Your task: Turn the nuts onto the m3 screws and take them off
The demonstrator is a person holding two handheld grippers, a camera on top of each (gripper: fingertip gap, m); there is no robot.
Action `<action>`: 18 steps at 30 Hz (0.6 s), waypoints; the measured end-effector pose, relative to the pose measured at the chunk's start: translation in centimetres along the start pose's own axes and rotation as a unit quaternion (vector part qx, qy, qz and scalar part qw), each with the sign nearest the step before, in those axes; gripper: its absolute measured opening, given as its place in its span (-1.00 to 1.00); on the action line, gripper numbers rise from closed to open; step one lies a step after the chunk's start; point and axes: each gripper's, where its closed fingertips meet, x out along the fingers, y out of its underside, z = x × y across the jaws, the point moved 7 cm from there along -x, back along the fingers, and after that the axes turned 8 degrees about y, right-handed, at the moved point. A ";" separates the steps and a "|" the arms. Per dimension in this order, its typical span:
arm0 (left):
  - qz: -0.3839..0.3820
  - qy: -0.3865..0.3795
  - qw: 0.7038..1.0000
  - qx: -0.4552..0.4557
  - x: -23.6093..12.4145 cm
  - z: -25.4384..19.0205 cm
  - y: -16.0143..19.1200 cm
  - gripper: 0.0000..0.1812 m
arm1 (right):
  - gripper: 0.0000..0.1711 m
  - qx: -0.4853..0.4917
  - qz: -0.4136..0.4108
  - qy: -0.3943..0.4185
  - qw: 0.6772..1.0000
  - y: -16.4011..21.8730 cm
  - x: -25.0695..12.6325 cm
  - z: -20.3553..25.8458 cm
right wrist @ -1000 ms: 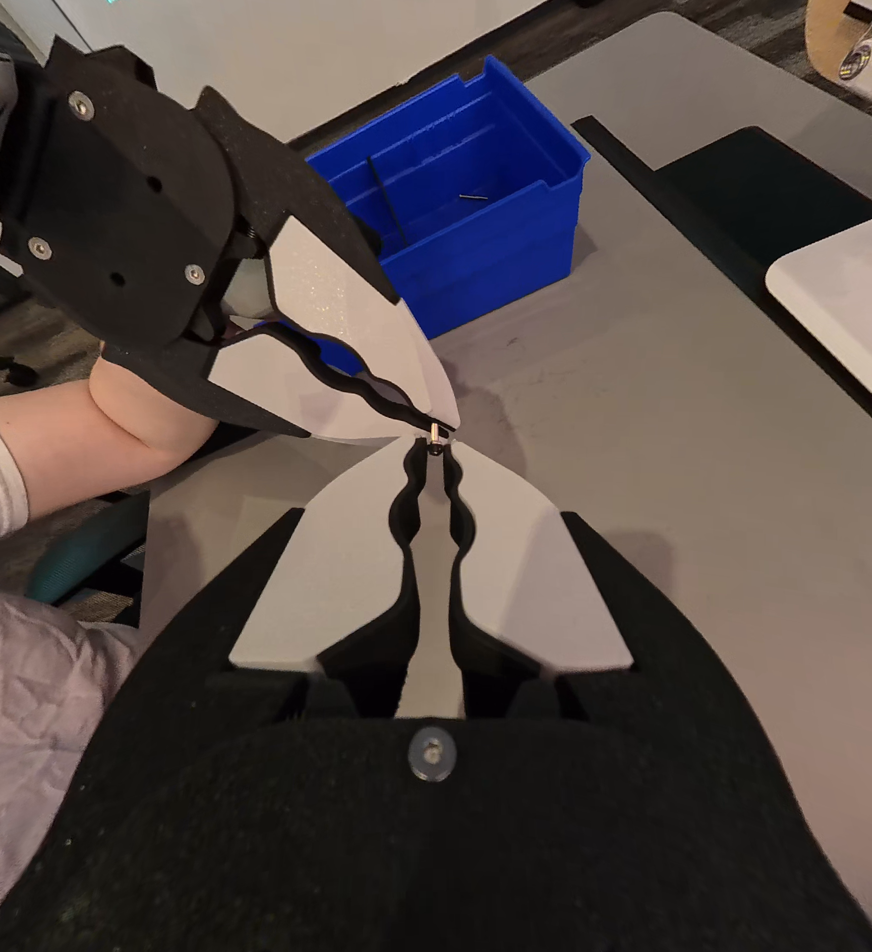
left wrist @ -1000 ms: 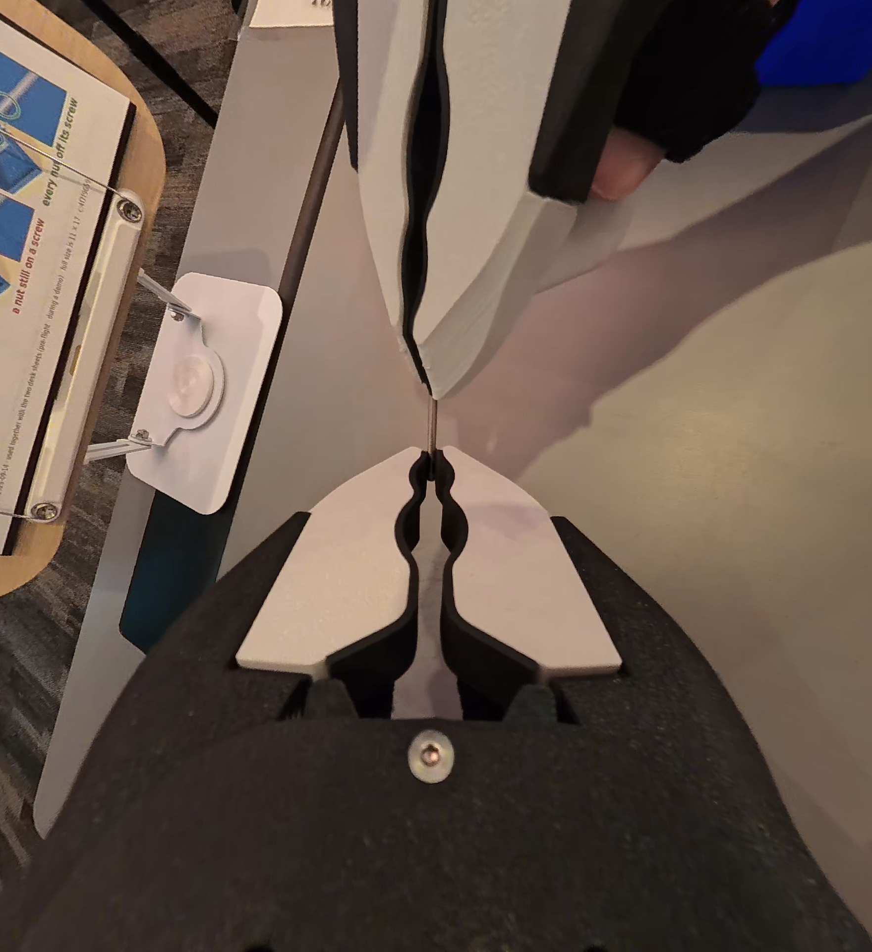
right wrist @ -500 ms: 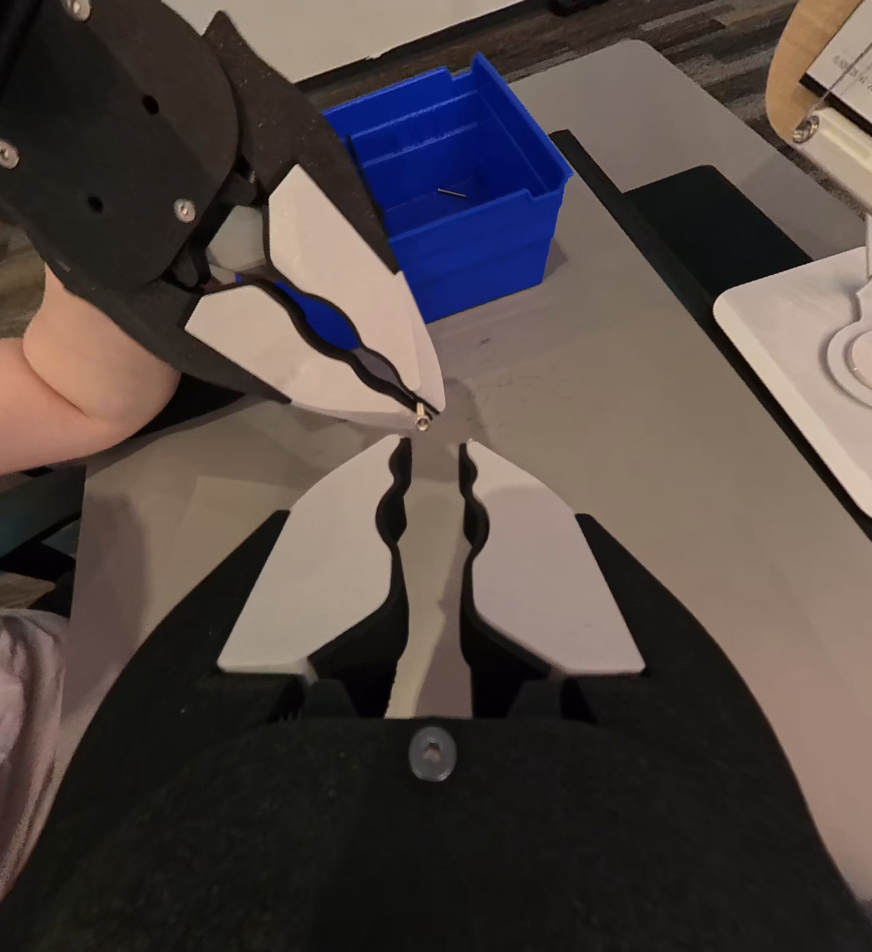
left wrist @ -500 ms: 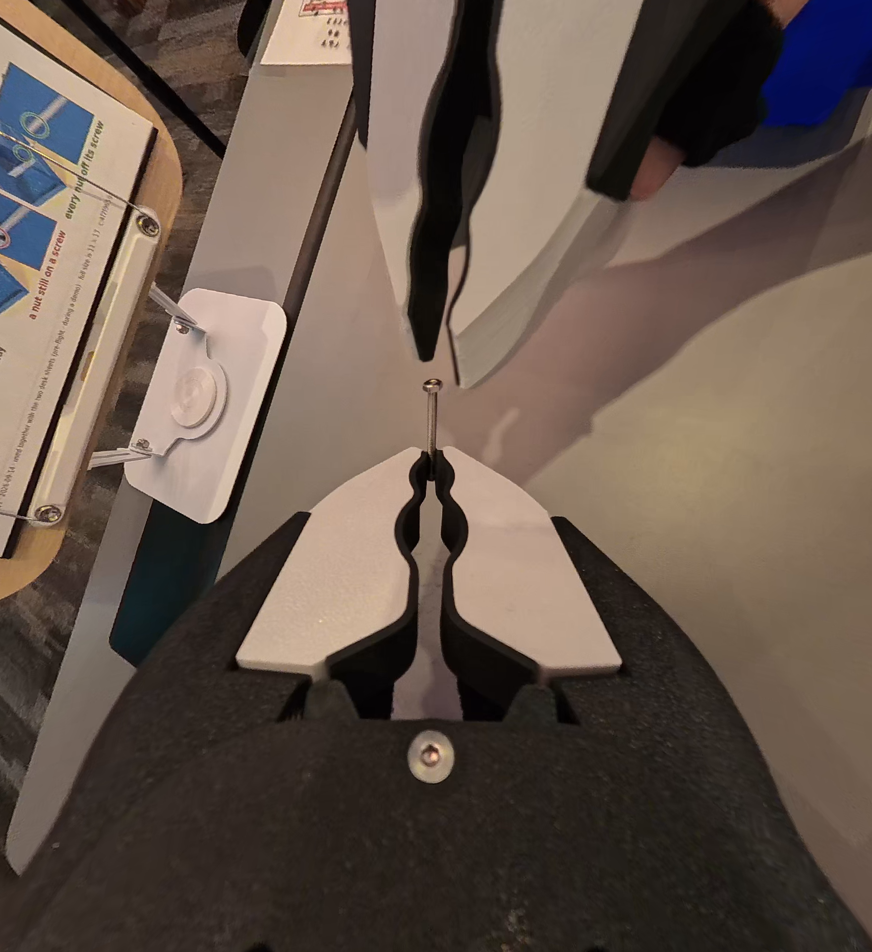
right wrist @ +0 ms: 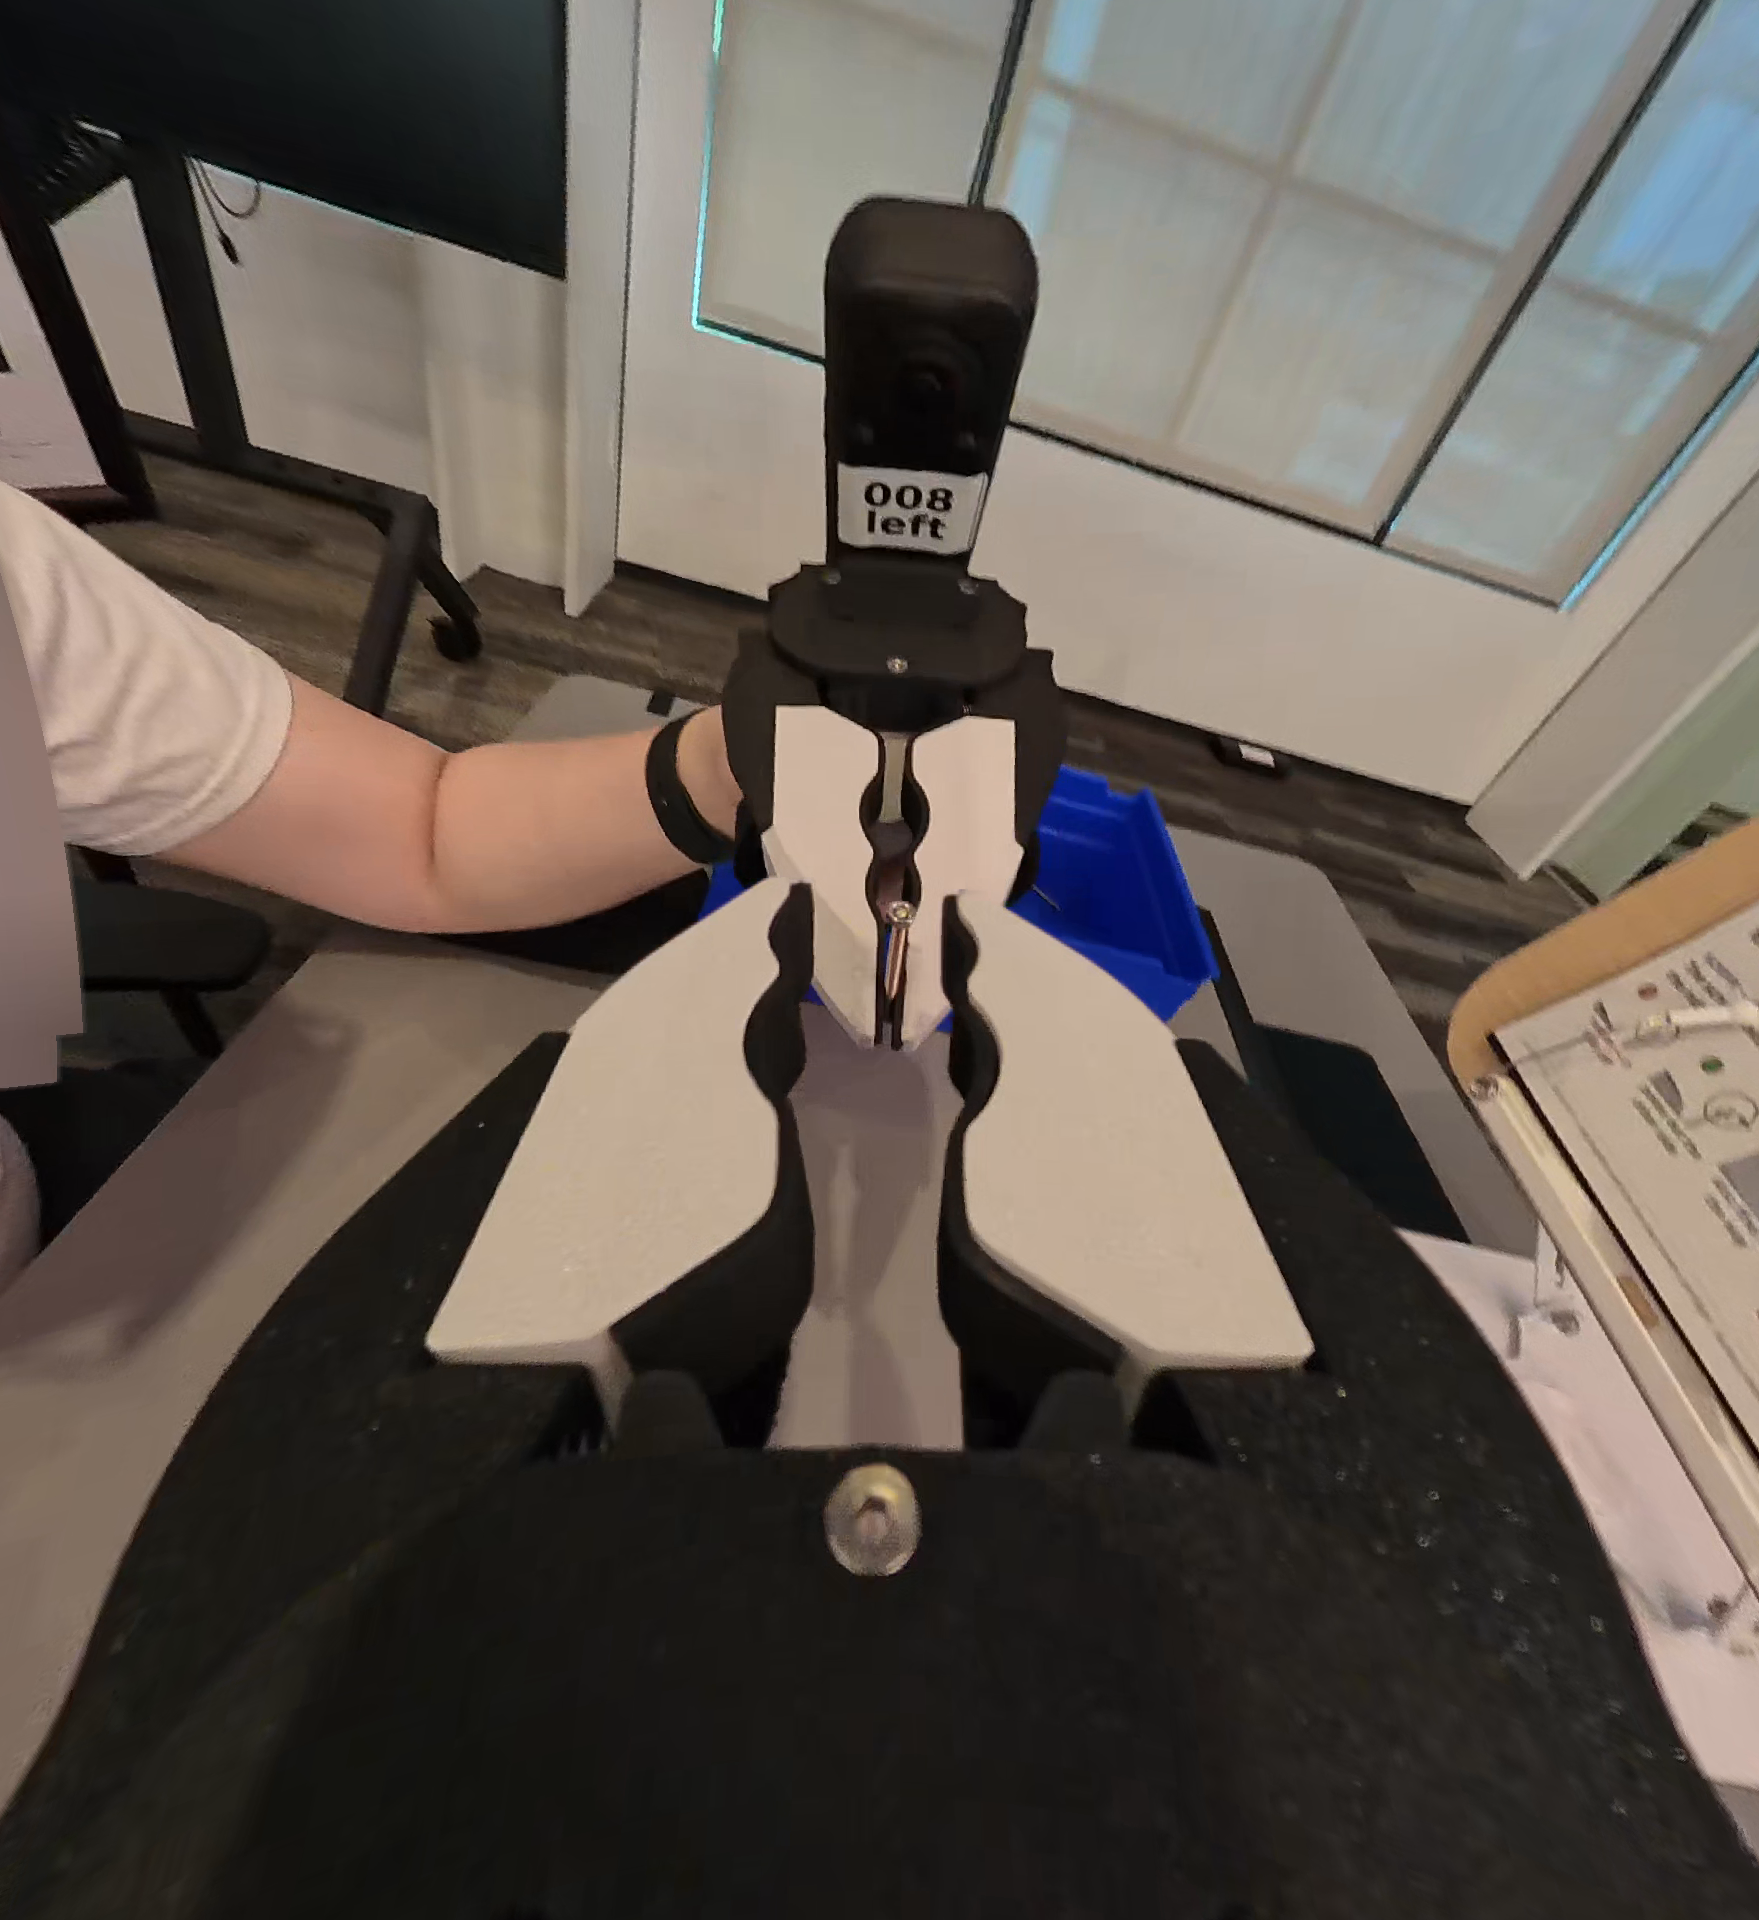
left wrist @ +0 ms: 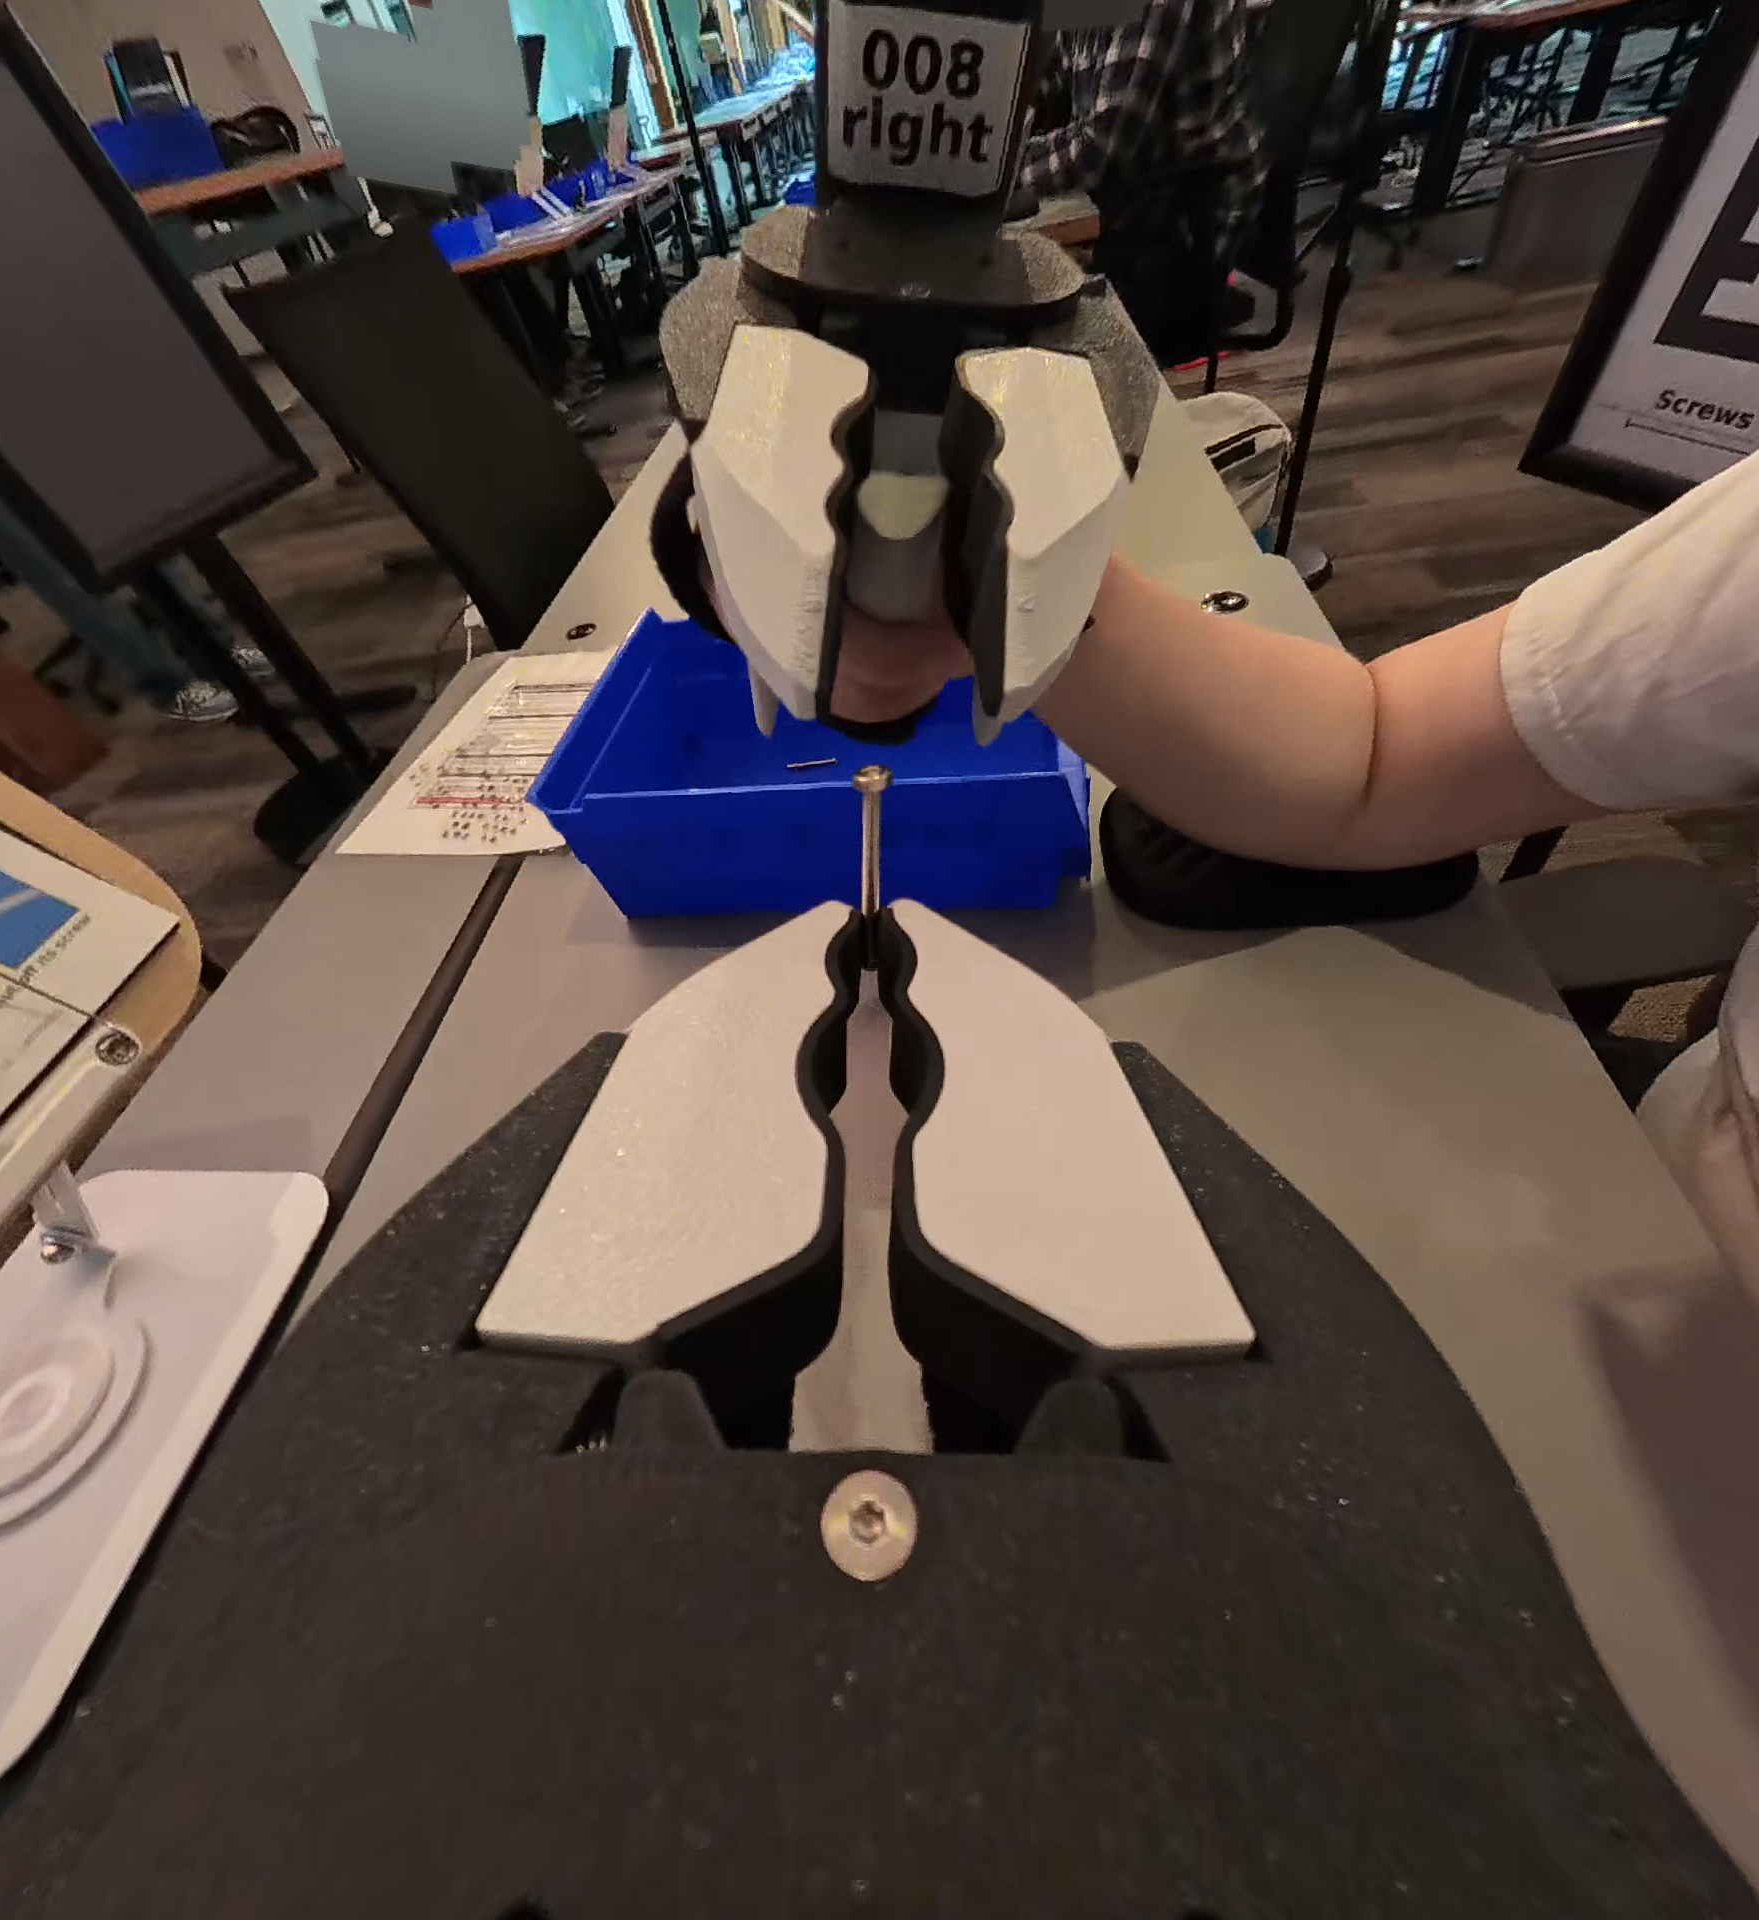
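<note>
My left gripper [left wrist: 870, 920] is shut on the lower end of a thin M3 screw [left wrist: 870, 847], which stands straight out from its tips. A small head or nut [left wrist: 872, 777] caps the screw's free end; I cannot tell which. My right gripper [left wrist: 877, 722] faces it from beyond, open and empty, a little above the screw's end. In the right wrist view my right gripper [right wrist: 877, 899] is open with the left gripper [right wrist: 890, 1042] and the screw [right wrist: 899, 940] pointing into the gap between its fingers. A blue bin [left wrist: 823, 831] behind holds a loose screw [left wrist: 813, 766].
The grey table [left wrist: 1322, 1091] carries a paper sheet with small parts [left wrist: 485, 769] left of the bin. A black wrist pad [left wrist: 1270, 873] lies under the person's forearm. An instruction board [left wrist: 13, 966] on a white base [left wrist: 75, 1403] stands at the left edge. Across from one pair of fingers to the other is roughly 4 centimeters.
My right gripper has opened, let go of the screw's end and drawn back. Both grippers have tilted up and now face each other level over the table.
</note>
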 end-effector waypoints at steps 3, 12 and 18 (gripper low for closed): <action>-0.016 0.006 1.000 0.001 0.0 -0.3 -0.4 -0.98 | -0.74 0.000 -0.009 -0.006 1.000 -0.2 -0.1 0.1; -0.050 0.025 0.998 0.003 -0.2 -0.8 -1.1 -0.98 | -0.75 0.004 -0.046 -0.010 0.999 -0.4 0.4 0.4; -0.049 0.028 0.998 0.008 -0.1 -1.1 -1.2 -0.98 | -0.80 0.009 -0.053 -0.022 0.998 -0.4 0.9 0.7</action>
